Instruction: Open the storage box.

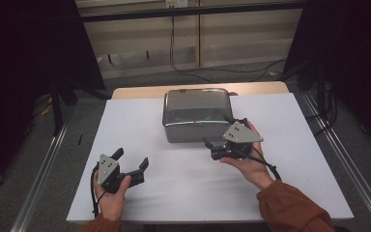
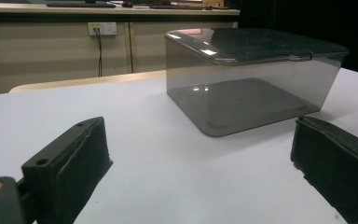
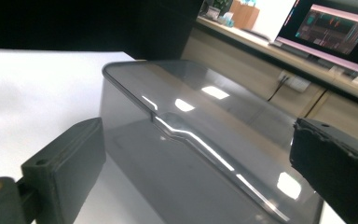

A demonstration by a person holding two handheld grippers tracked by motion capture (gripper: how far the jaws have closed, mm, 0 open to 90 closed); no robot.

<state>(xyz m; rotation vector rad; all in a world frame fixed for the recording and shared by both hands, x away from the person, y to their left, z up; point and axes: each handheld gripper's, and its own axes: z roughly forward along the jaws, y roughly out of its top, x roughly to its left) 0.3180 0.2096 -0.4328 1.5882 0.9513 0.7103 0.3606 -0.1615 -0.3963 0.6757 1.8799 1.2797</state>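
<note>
A smoky grey see-through plastic box (image 1: pixel 196 114) with its lid on stands at the back middle of the white table (image 1: pixel 140 121). My right gripper (image 1: pixel 224 130) is open at the box's front right corner, jaws spread along its near edge; in the right gripper view the box (image 3: pixel 205 154) sits close between the jaws, its lid tab just ahead. My left gripper (image 1: pixel 131 159) is open low over the table's front left, well away from the box. From the left gripper view the box (image 2: pixel 247 79) stands ahead to the right, looking empty.
The table's wooden edge (image 1: pixel 140 91) shows behind the white surface. Black cables (image 1: pixel 183 67) hang on the floor behind. Metal rails (image 1: pixel 43 169) run along both sides of the table. A monitor (image 3: pixel 333 28) sits on a far counter.
</note>
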